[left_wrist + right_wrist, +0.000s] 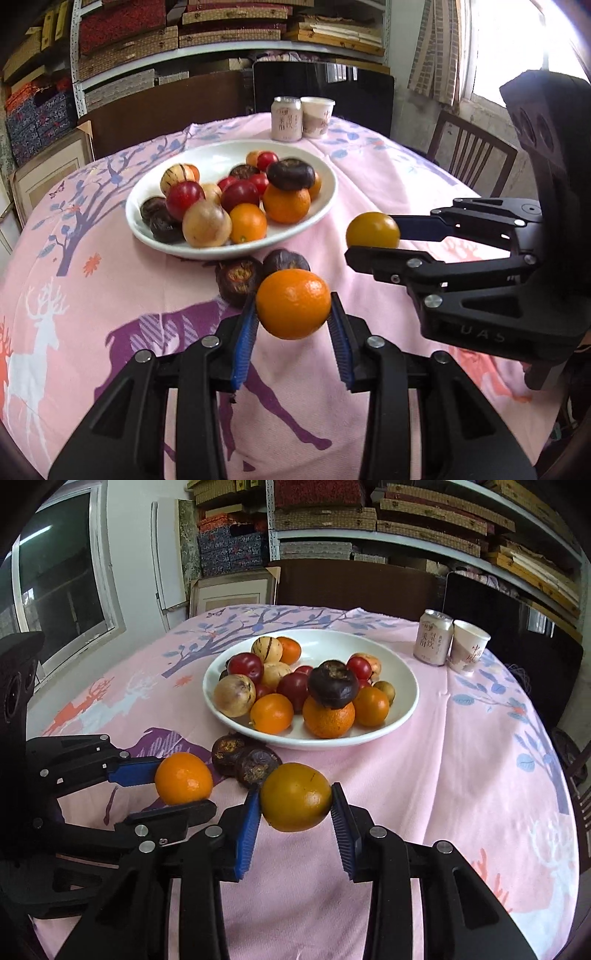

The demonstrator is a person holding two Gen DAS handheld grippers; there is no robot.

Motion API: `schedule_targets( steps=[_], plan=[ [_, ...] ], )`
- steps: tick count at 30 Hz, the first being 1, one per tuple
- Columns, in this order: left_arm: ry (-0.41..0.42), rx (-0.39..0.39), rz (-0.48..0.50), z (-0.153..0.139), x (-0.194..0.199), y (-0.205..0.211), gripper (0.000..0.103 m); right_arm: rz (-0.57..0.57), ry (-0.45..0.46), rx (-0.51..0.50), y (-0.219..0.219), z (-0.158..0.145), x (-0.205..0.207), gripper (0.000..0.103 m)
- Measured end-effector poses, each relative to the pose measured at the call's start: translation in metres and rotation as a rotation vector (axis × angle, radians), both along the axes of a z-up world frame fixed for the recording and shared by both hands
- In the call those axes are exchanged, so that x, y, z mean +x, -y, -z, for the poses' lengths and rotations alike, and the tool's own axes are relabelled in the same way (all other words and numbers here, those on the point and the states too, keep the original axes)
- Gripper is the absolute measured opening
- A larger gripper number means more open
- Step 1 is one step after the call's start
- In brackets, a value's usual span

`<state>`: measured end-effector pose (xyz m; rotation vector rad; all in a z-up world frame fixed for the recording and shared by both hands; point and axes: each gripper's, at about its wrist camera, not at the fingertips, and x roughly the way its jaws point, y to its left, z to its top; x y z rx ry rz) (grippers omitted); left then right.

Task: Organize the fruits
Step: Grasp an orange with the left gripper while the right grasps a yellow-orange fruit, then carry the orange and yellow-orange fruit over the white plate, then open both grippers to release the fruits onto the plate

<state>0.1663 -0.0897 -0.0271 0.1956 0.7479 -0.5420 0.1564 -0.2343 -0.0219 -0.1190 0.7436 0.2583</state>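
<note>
My left gripper [293, 308] is shut on a bright orange [293, 303], held a little above the pink cloth; the right wrist view shows that orange [183, 778] at the left. My right gripper [295, 799] is shut on a darker yellow-orange fruit [295, 796], which the left wrist view shows as a fruit [373, 229] at the right. Two dark brown fruits [240, 278] lie on the cloth just beyond the left fingers. Behind them stands a white bowl [325, 206] piled with several red, orange, tan and dark fruits.
A drink can [286, 119] and a paper cup [318, 117] stand at the table's far edge. Chairs [476, 155] ring the round table, and shelves of boxes fill the back wall. The pink printed cloth [92, 295] covers the table.
</note>
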Motion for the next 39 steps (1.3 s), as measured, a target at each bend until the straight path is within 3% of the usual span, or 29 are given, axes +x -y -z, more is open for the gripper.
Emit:
schedule_targets(
  steps=[8, 12, 20, 24, 27, 28, 29, 30, 33, 39],
  plan=[
    [0.051, -0.081, -0.123, -0.047, 0.051, -0.018, 0.036, 0.053, 0.068, 0.087, 0.022, -0.034, 0.039, 0.038],
    [0.082, -0.042, -0.197, -0.061, 0.094, -0.017, 0.036, 0.076, 0.073, 0.097, 0.029, -0.042, 0.071, 0.038],
    [0.030, -0.033, -0.246, -0.054, 0.162, -0.008, 0.036, 0.075, 0.040, 0.118, 0.027, -0.035, 0.119, 0.038],
    [-0.003, -0.057, -0.254, -0.044, 0.176, -0.007, 0.036, 0.072, 0.024, 0.117, 0.026, -0.029, 0.128, 0.038],
    [0.018, -0.014, -0.276, -0.041, 0.180, -0.005, 0.037, 0.052, 0.015, 0.143, 0.027, -0.024, 0.132, 0.042],
    [0.019, -0.014, -0.289, -0.041, 0.180, -0.006, 0.042, 0.061, 0.018, 0.133, 0.026, -0.024, 0.132, 0.075],
    [0.018, -0.021, -0.299, -0.042, 0.180, -0.008, 0.079, 0.065, 0.031, 0.128, 0.027, -0.024, 0.130, 0.092],
    [0.037, -0.042, -0.320, -0.044, 0.177, -0.012, 0.097, 0.068, 0.053, 0.136, 0.028, -0.026, 0.126, 0.100],
    [0.090, -0.040, -0.353, -0.050, 0.166, -0.023, 0.099, 0.070, 0.059, 0.115, 0.033, -0.033, 0.116, 0.100],
    [0.081, -0.042, -0.346, -0.051, 0.132, -0.047, 0.099, 0.081, 0.032, 0.078, 0.047, -0.036, 0.083, 0.100]
  ],
)
